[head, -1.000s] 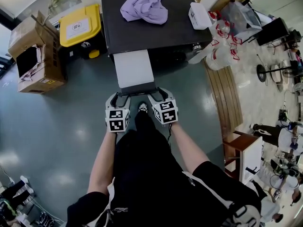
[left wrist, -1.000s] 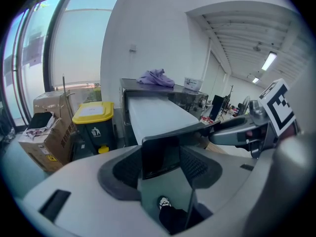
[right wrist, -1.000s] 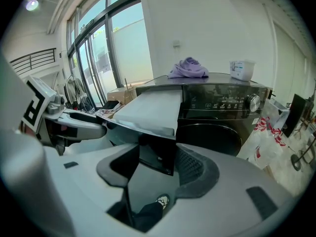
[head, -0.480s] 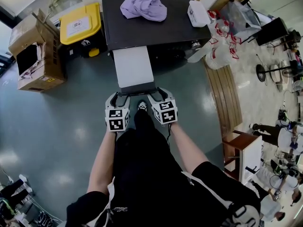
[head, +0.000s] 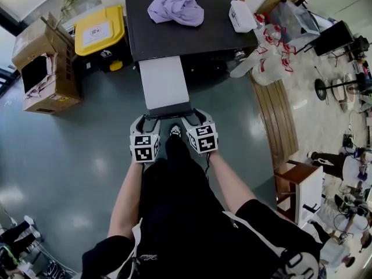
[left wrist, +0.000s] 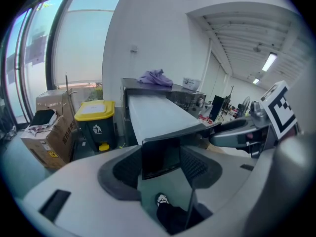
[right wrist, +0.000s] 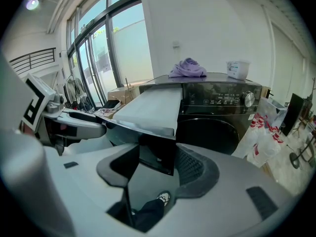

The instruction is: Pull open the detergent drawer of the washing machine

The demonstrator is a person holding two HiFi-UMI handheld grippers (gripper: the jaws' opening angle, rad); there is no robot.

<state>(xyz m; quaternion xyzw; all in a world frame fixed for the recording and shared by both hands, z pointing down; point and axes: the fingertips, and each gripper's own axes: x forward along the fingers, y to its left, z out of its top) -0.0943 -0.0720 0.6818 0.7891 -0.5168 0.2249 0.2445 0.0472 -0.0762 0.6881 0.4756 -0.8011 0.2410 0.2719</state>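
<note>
The washing machine point(head: 192, 39) is black, and its long white detergent drawer point(head: 164, 83) stands pulled far out toward me. The drawer's dark front panel point(head: 170, 110) is at its near end. My left gripper point(head: 148, 119) clasps the panel's left end and my right gripper point(head: 192, 116) its right end. In the left gripper view the dark panel point(left wrist: 160, 157) fills the gap of the left gripper point(left wrist: 161, 161), touching both pads. In the right gripper view the panel point(right wrist: 157, 154) likewise sits between the pads of the right gripper point(right wrist: 157, 158).
A purple cloth point(head: 177, 4) and a white container point(head: 243, 17) lie on the machine's top. A yellow-lidded bin point(head: 99, 31) and a cardboard box point(head: 40, 63) stand left of it. Plastic bags point(head: 270, 63) and a wooden bench point(head: 279, 121) are on the right.
</note>
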